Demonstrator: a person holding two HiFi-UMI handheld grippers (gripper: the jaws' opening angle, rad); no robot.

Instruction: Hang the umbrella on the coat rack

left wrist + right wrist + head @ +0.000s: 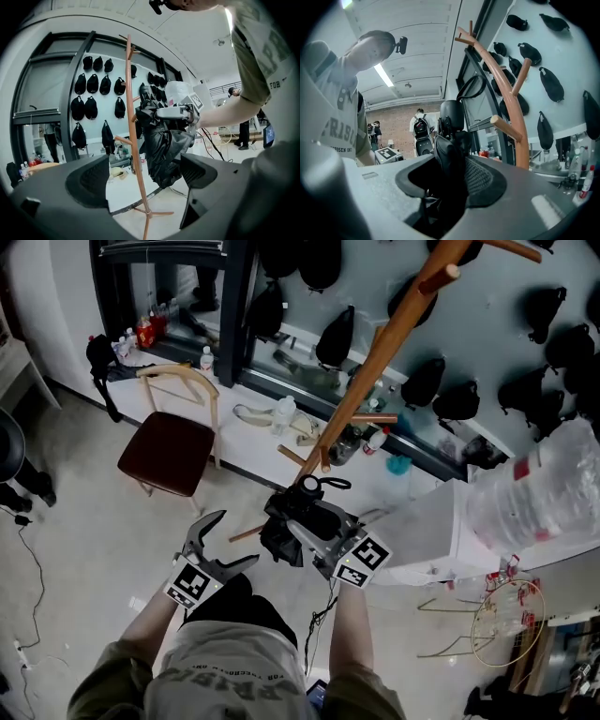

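The right claw [314, 526] is clamped on a folded black fabric umbrella [279, 538]. The left claw [237, 536] gapes empty near a brown wooden coat rack [375, 371].

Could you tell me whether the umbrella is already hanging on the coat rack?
No, the umbrella is clamped in the right hand-held gripper, on no peg of the coat rack.

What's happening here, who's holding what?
A person is working with a handheld tool in each hand. The right tool is clamped on a folded black umbrella, held close to the wooden coat rack. The umbrella does not look hung on any peg yet. The left tool is open and empty, off to the side.
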